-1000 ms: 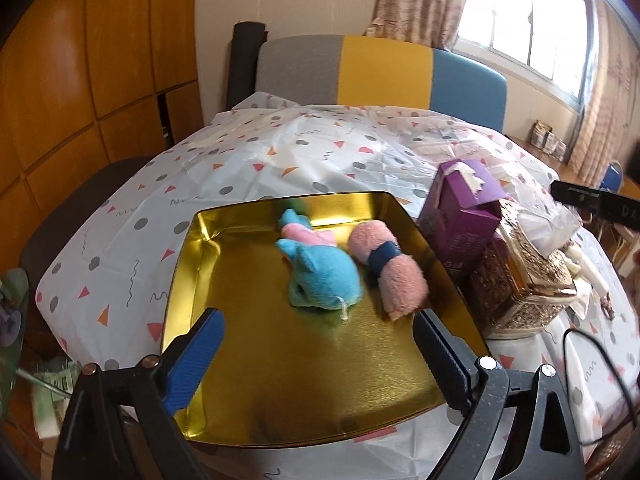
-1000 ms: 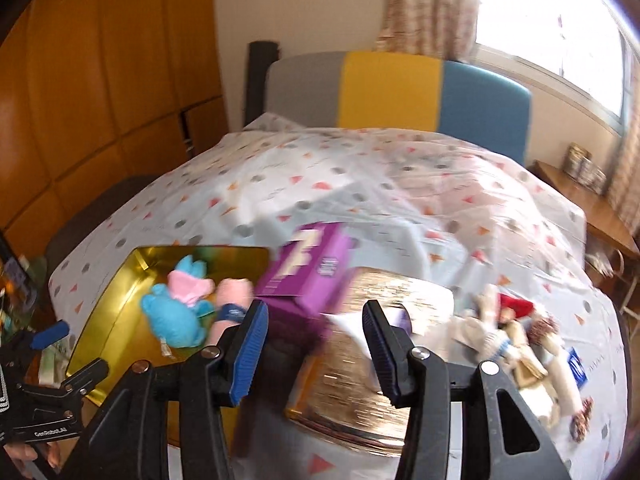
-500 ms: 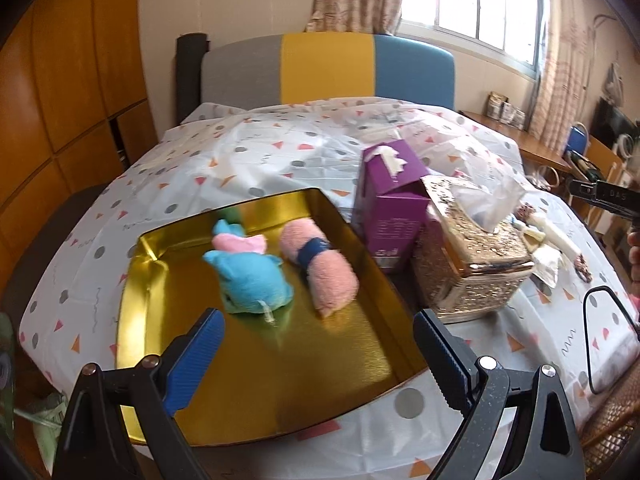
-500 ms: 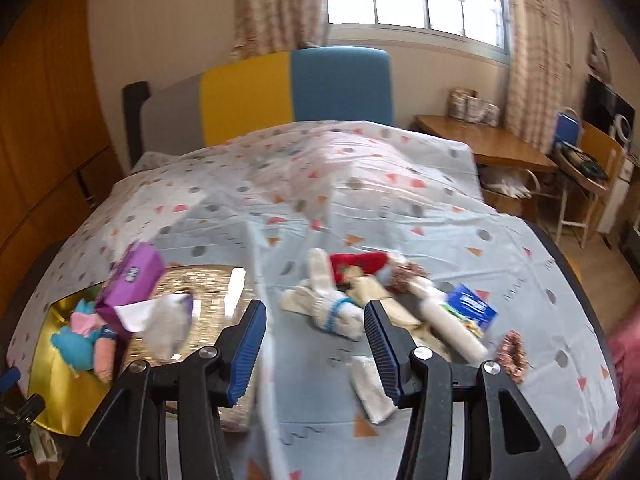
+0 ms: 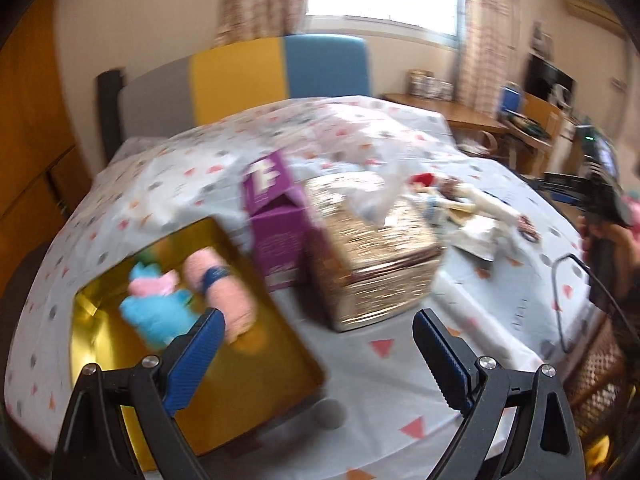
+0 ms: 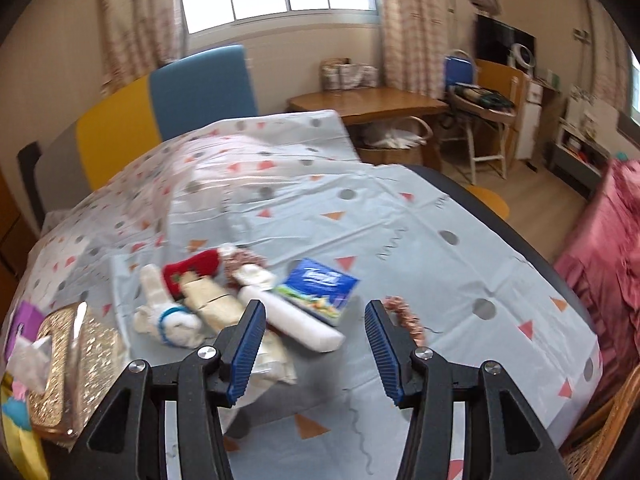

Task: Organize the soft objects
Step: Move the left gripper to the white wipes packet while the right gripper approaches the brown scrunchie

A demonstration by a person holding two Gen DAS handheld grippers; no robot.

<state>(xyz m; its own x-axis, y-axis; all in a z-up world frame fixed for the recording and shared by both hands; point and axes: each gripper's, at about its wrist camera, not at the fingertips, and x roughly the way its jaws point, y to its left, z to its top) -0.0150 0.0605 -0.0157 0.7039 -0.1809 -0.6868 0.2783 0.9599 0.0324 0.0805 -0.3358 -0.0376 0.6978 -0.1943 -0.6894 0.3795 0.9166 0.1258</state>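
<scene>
A gold tray [image 5: 276, 364] at the table's left holds a blue plush toy [image 5: 156, 316], a pink plush [image 5: 154, 284] and a rolled pink towel with a dark band [image 5: 224, 288]. My left gripper [image 5: 318, 344] hovers open over the tray's right edge, nothing between its fingers. In the right wrist view a pile of soft things lies on the patterned cloth: a white plush with a blue collar [image 6: 168, 316], a red plush [image 6: 192, 270], a beige one [image 6: 212, 300] and a white roll [image 6: 300, 320]. My right gripper [image 6: 314, 340] stands open just in front of the pile, holding nothing.
A purple tissue box [image 5: 276, 216] and a gold glittery tissue box [image 5: 372, 248] stand between tray and pile. A blue packet [image 6: 320, 288] and a pink scrunchie [image 6: 404, 316] lie by the pile. A black cable [image 5: 572, 292] runs at the right edge. Chairs and a desk [image 6: 368, 100] stand beyond.
Both views have swung to the right. The left gripper has shifted from over the tray toward the tissue boxes. The right gripper has travelled from the boxes to the pile of soft toys.
</scene>
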